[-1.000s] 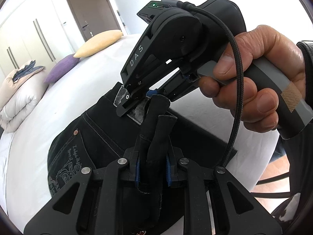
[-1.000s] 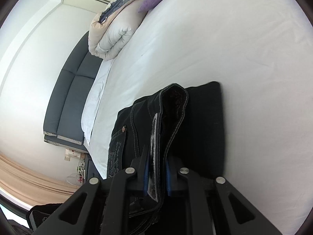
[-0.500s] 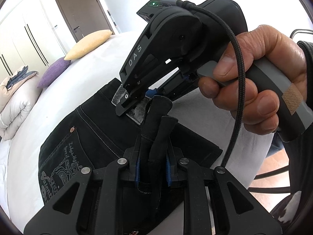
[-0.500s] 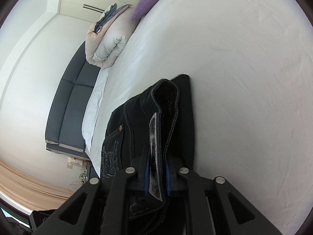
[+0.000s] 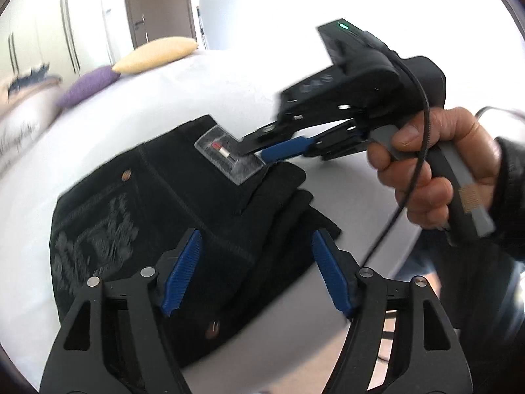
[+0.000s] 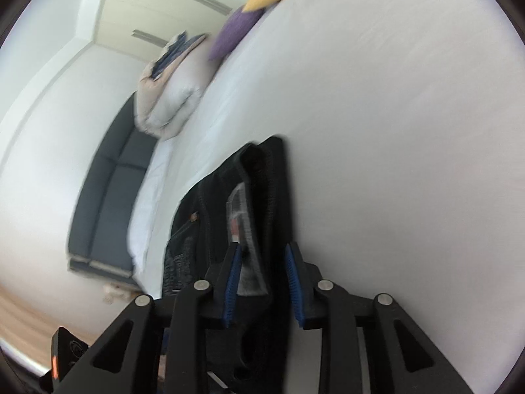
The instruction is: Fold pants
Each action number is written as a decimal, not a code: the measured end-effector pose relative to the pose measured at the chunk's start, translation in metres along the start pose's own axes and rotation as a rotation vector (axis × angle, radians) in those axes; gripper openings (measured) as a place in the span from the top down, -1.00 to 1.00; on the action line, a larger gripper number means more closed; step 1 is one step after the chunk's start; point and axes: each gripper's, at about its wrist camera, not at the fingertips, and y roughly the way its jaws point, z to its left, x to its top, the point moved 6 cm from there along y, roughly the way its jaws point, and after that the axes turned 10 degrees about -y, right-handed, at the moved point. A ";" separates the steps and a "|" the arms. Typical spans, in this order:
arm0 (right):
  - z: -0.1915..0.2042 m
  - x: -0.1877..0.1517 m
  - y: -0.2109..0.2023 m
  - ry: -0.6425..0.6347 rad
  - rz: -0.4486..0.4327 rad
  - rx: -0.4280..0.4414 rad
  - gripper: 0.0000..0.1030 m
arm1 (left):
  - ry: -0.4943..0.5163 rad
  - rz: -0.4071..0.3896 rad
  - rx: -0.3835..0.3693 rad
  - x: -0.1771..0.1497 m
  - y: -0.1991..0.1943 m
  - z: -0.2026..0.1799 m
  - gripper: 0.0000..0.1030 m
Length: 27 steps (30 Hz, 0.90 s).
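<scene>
Folded black pants [image 5: 183,216] near the bed [image 5: 203,85] edge, left gripper [image 5: 259,272] spread wide above them, right gripper [image 6: 262,282] parted, waistband between its fingers

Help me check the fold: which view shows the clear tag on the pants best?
The left wrist view. There the clear tag lies face-up on the folded black pants, nearly whole, with the right tool at its edge. The right wrist view shows it only edge-on and blurred between open pads.
</scene>
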 end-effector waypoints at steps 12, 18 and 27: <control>0.056 -0.016 0.021 -0.109 0.151 0.022 0.82 | -0.450 -0.018 -0.035 0.051 -0.019 0.166 0.54; 0.024 -0.032 0.029 -0.016 0.153 0.027 1.00 | -0.516 0.106 -0.007 0.057 0.029 0.220 0.86; 0.025 -0.034 0.030 -0.035 0.134 0.003 1.00 | -0.502 0.094 0.024 0.017 0.014 0.214 0.87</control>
